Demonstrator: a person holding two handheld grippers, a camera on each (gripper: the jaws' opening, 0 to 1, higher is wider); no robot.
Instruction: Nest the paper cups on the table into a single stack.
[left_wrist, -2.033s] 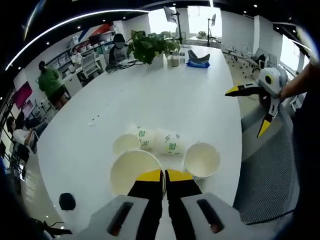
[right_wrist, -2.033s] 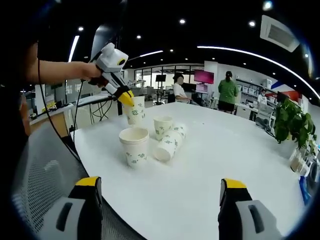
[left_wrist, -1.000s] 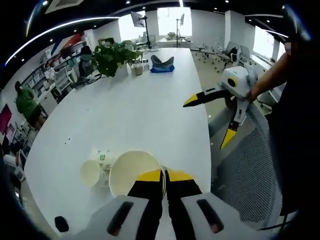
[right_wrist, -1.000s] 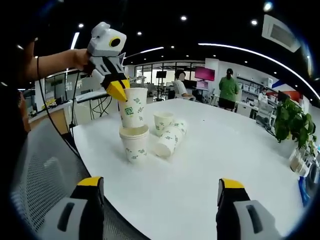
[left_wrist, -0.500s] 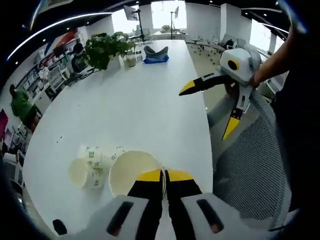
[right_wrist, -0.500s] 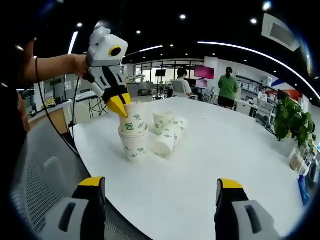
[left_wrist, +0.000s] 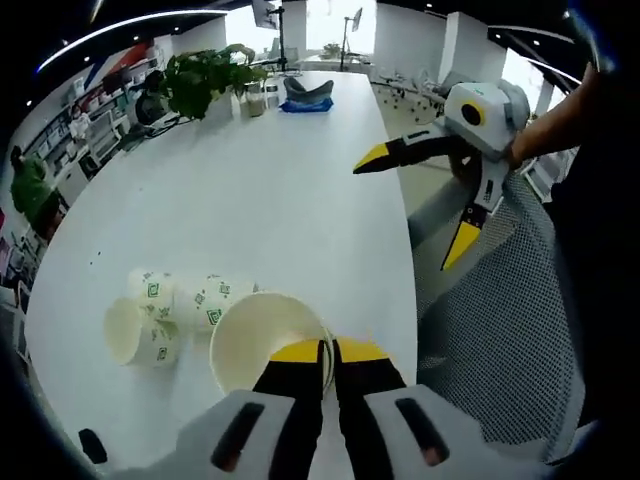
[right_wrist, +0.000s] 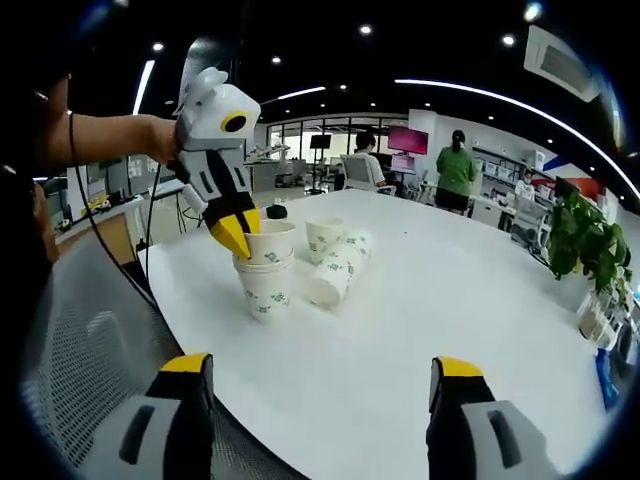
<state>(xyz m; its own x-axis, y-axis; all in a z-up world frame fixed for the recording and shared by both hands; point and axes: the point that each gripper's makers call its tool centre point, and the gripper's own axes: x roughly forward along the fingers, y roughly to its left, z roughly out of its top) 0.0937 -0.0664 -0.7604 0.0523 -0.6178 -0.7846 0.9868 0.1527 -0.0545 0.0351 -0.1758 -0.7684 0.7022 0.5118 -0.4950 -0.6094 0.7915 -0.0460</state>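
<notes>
Your left gripper (right_wrist: 240, 238), jaws pinching the cup (right_wrist: 267, 244) rim, is now seating it inside the standing cup (right_wrist: 266, 290) near the table (right_wrist: 420, 300) edge. Right gripper (right_wrist: 310, 420) is hanging wide open. Two cups (right_wrist: 332, 262) are remaining.

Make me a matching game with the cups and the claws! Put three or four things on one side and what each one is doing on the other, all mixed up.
Things:
1. left claw
2. right claw
3. lying paper cup
4. potted plant

States:
A. on its side on the white table
B. open, holding nothing
C. standing at the far end of the table
D. shut on the rim of the top cup of the stack

Pairs: 1-D, 2-B, 3-A, 4-C
</notes>
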